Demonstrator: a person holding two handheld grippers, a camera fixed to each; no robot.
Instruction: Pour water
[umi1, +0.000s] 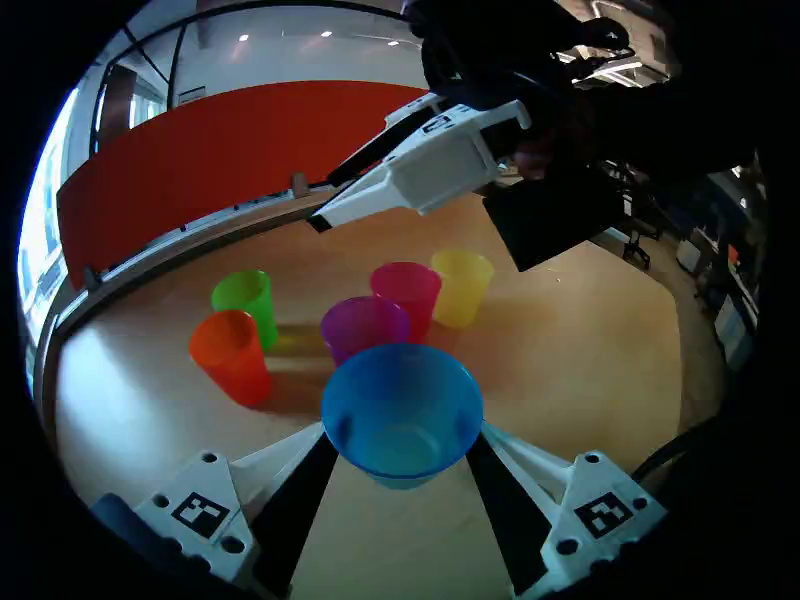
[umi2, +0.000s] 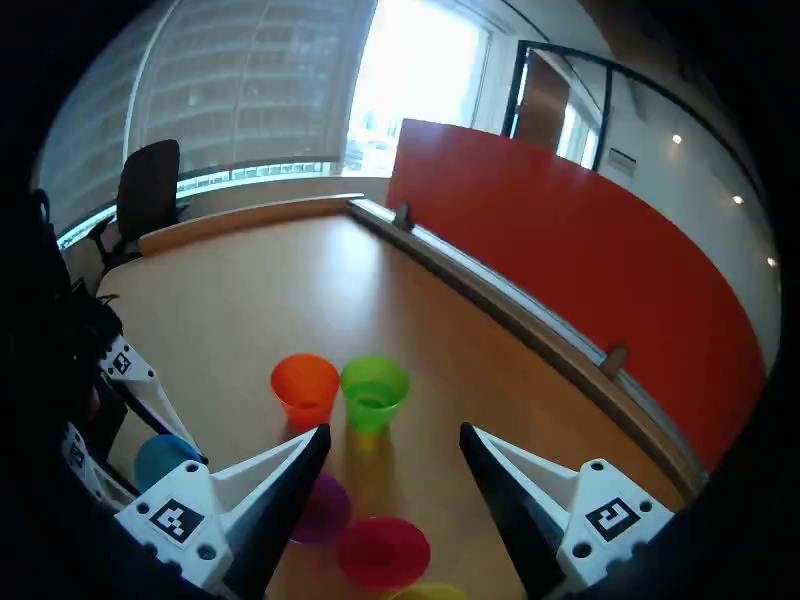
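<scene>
left tongs (umi1: 402, 437) grip blue cup (umi1: 402, 410) | right tongs (umi2: 392, 430) spread near green cup (umi2: 375, 392)

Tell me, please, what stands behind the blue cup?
The purple cup stands right behind the blue cup, with the pink cup and yellow cup beyond; the blue cup covers its base.

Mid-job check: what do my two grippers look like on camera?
Both the left gripper and right gripper have white, tapered fingers lined with black inner pads, each carrying a square black-and-white marker beside small bolt holes. In the left gripper view, the right gripper's white body leads back to dark clothing.
</scene>
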